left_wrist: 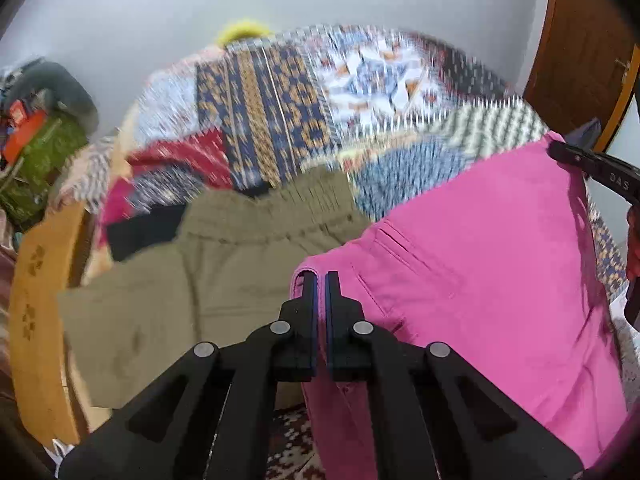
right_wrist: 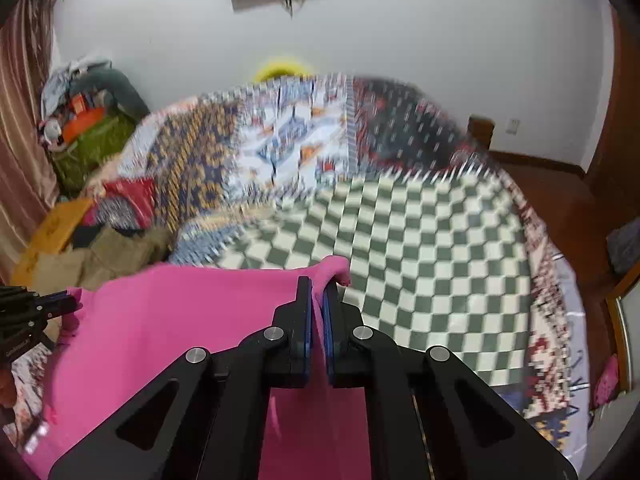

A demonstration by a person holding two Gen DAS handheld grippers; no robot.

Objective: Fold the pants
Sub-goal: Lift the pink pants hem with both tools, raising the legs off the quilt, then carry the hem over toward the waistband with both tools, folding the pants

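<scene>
Pink pants pinched between both jaws.

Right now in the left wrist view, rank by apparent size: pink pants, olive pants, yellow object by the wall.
1. pink pants, though nearest the camera
2. olive pants
3. yellow object, small, far and blurred

The right gripper reads "DAS".
</scene>
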